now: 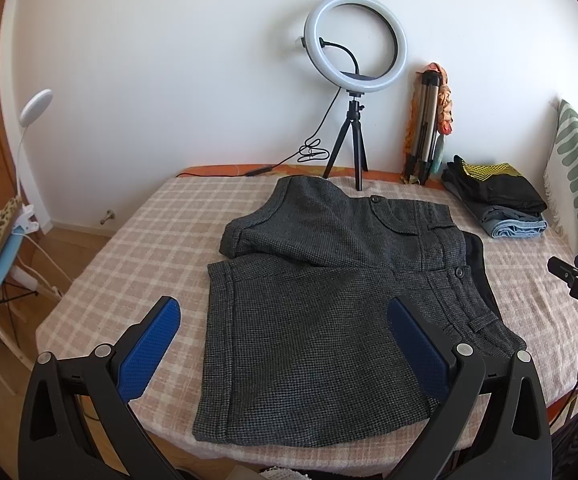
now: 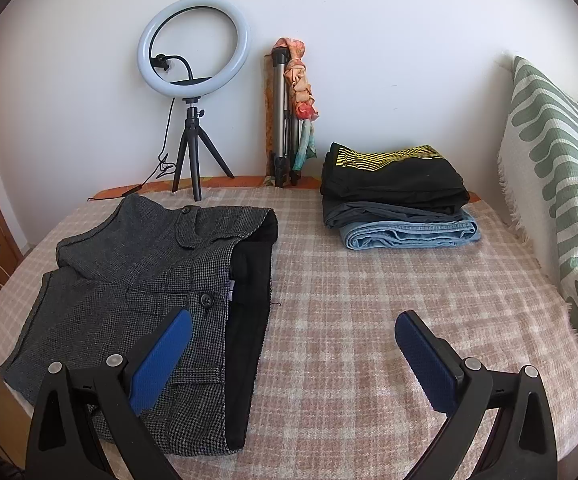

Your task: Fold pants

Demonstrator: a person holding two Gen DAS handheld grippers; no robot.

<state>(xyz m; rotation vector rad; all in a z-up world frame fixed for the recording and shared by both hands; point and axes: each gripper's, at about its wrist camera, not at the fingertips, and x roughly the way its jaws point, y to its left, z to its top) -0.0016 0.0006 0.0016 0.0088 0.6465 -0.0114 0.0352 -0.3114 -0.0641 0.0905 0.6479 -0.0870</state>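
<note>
- A ring light (image 2: 195,45) on a small tripod by the wall.
- A folded tripod (image 2: 283,120) beside it.
- A stack of folded clothes (image 2: 399,196) on the checked blanket (image 2: 369,300).
- A green-patterned pillow (image 2: 557,160).

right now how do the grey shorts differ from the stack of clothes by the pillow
The grey shorts lie spread out, one leg rumpled and unfolded; the stack is neatly folded. The shorts are a single houndstooth garment; the stack layers black, grey and blue denim pieces. The shorts sit nearer both grippers, the stack toward the wall. Both rest on the checked blanket.
</note>
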